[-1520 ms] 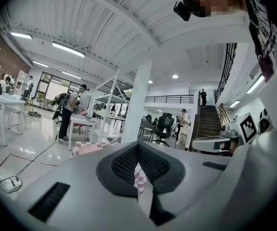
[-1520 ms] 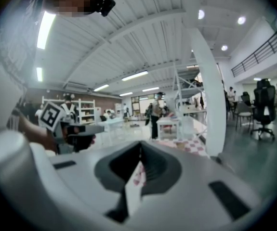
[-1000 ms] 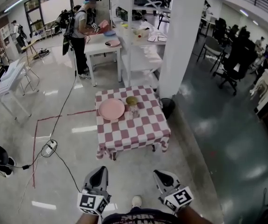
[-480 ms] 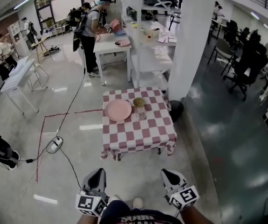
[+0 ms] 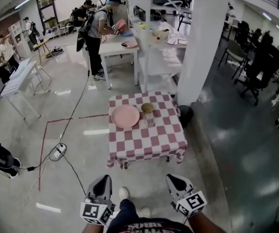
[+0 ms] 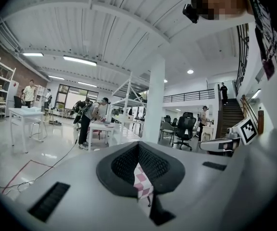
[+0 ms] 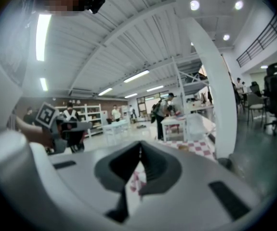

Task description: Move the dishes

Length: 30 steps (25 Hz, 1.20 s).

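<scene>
A small table with a red-and-white checked cloth (image 5: 149,140) stands a few steps ahead of me on the floor. On its far half lie a pink plate (image 5: 125,116), an olive bowl (image 5: 147,108) and a clear glass (image 5: 150,121). My left gripper (image 5: 103,178) and right gripper (image 5: 173,179) hang low at the picture's bottom, well short of the table, both shut and empty. In the left gripper view the left gripper (image 6: 138,150) shows checked cloth through the slit below its pads. The right gripper (image 7: 139,154) shows the same in its own view.
A white pillar (image 5: 202,38) rises just right of the table, with a dark round object (image 5: 185,114) at its foot. Behind stand white tables (image 5: 120,47) with a person (image 5: 98,33) bent over one. A cable and power strip (image 5: 57,152) lie left, beside red floor tape (image 5: 43,149).
The table has drawn a little closer and shifted right in the head view. My leg and shoe now swing forward between the grippers. Both grippers stay shut and low.
</scene>
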{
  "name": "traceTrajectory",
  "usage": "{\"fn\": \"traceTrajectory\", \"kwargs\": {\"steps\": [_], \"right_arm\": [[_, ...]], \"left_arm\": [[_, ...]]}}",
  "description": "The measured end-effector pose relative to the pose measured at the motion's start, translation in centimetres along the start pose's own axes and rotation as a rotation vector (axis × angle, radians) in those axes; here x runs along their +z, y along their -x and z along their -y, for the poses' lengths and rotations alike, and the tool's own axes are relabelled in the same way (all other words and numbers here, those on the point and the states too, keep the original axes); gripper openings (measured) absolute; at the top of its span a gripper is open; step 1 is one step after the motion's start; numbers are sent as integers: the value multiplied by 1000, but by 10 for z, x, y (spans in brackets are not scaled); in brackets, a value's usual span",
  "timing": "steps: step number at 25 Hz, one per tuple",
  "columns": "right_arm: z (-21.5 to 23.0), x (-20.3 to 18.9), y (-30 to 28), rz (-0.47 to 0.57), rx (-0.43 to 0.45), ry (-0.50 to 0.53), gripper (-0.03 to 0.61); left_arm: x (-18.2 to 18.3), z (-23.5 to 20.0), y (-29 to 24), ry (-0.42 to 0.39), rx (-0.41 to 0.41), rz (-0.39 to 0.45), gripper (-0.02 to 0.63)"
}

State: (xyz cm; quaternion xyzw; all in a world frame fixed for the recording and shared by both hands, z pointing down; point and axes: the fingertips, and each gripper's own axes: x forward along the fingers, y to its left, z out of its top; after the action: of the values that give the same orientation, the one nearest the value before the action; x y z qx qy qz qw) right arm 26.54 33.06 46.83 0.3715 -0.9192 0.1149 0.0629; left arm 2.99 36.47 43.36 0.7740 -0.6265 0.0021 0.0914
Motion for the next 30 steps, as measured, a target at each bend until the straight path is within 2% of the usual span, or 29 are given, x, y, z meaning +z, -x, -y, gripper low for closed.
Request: {"fn": "traceTrajectory", "kwargs": {"steps": [6,15,20,27,30], "right_arm": [[4,2,-23,-17,-20,12,32],[8,18,-70,-7,-45,3,32],[7,31,-96,1,-48,-15,32],[13,29,-119,-21,-79,-34,32],[14,36,-131,-12,-89,-25,32]], "left_arm": [[-2,-9,-28,21,-39,-18,29],[12,-45,-67,7,-68,-1,29],[14,-61,-87,19,-83,-24,29],[14,-68,-117,2,-152,-31,29],[15,-74,-126,19,-171,-45,29]]}}
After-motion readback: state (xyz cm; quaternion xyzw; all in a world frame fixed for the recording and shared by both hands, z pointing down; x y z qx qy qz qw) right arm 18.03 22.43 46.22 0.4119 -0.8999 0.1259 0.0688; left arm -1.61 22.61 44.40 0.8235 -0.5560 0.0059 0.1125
